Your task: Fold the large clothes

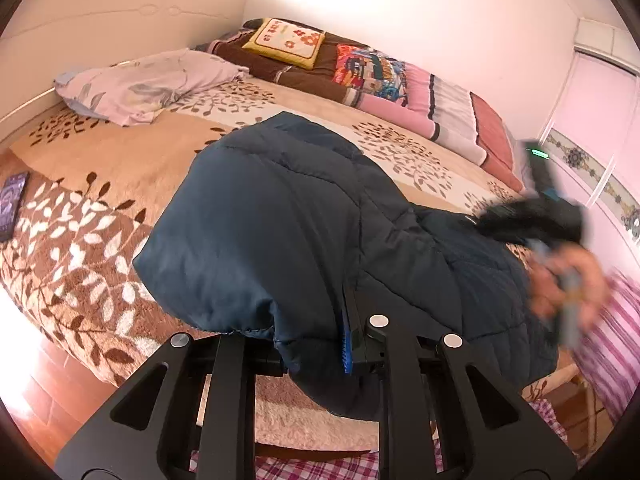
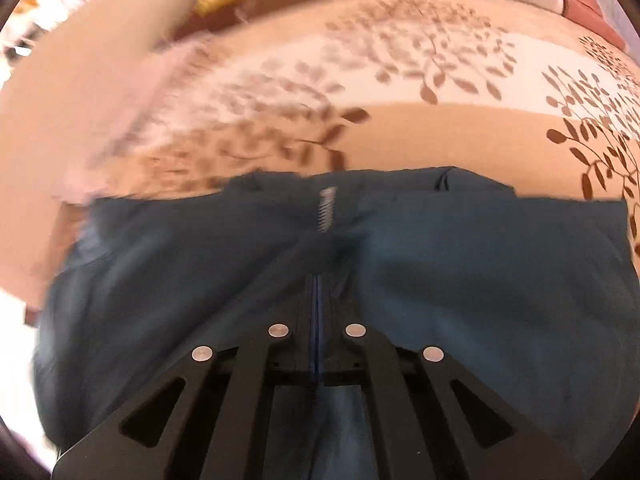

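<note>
On leafy plush bedspread [image 1: 100,216]: quilted navy jacket [image 1: 280,216].

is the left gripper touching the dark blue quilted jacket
Touching. The left wrist view shows the left gripper shut on the dark blue quilted jacket, with fabric pinched against its blue pad.

Around you: bed [image 1: 120,152] under a leaf-print blanket [image 1: 72,256], white headboard [image 1: 100,12], folded quilts [image 1: 400,92] along a pink-lit wall [image 1: 440,20], reddish wood floor [image 1: 44,364].
</note>
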### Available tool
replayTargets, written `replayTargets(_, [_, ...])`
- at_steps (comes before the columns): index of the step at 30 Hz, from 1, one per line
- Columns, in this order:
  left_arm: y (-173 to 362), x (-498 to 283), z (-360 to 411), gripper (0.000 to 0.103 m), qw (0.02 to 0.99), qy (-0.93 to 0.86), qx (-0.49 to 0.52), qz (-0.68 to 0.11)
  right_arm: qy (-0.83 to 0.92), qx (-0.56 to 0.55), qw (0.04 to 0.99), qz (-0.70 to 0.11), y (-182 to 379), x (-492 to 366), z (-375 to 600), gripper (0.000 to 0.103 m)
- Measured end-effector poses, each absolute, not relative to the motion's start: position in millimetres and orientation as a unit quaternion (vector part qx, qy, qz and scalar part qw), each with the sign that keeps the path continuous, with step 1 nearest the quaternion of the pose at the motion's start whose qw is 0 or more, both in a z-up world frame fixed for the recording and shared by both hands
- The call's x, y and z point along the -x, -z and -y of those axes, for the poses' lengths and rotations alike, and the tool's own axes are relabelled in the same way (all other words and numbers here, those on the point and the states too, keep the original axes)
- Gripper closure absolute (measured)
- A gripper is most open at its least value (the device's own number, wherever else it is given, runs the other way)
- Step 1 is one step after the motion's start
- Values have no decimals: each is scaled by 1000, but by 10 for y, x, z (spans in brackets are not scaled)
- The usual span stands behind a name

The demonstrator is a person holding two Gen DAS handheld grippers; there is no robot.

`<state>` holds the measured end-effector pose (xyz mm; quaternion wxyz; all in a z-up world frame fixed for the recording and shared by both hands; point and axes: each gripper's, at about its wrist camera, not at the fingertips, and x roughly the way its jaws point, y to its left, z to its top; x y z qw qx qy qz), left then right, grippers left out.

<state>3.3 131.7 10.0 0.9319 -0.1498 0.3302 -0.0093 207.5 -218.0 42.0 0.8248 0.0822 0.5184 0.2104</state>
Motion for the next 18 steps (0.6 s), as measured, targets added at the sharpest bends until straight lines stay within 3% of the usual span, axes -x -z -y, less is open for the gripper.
replayTargets(8, [-295,-5,-1143,86,941,17,123,-316,-265,-56,781,-562,-86,-730,2283,103])
replayTargets(13, [-484,67,-772,86,947,50,79,-308,-257,-24,772,-581,296,-805,2107,103])
replayTargets(18, [-742,153,-400,86,957,77,23,-278,-267,-63,758,-592,299,-912,2211,103])
